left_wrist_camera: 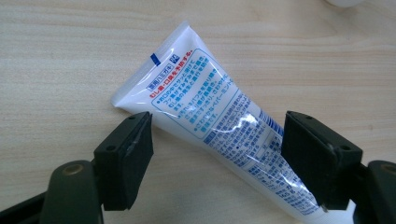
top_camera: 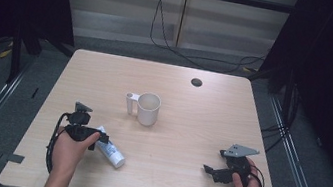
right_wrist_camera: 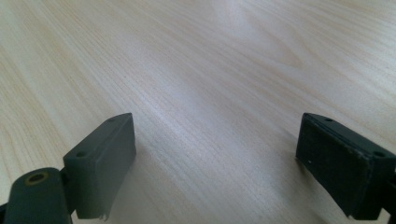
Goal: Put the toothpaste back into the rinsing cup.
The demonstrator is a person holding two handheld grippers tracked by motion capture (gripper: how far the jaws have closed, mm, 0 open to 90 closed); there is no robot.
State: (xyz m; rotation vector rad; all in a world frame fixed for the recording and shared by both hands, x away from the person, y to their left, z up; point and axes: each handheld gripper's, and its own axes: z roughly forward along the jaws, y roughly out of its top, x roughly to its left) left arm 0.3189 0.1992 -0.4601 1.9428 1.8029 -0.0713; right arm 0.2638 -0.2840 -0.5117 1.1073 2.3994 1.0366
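left gripper [left_wrist_camera: 217, 158] wide open astride the tube [left_wrist_camera: 219, 116], nothing held; slick tube may squirt sideways. right gripper [right_wrist_camera: 215, 163] open, empty.

Tube [left_wrist_camera: 219, 116]: cap end cut off at bottom edge of left gripper view; in high view, crimped end hidden beneath left gripper [top_camera: 97, 137]. Fine blue print on tube too small to read. Contact between jaws and tube not determinable: both pads close beside tube body, gaps unclear. White object [left_wrist_camera: 345, 2] beyond tube, at top edge of left gripper view, cropped; identity not confirmable there. Right gripper [right_wrist_camera: 215, 154]: rear of both jaws cut off at bottom edge of right gripper view. Far surface [right_wrist_camera: 280, 28] blurred.
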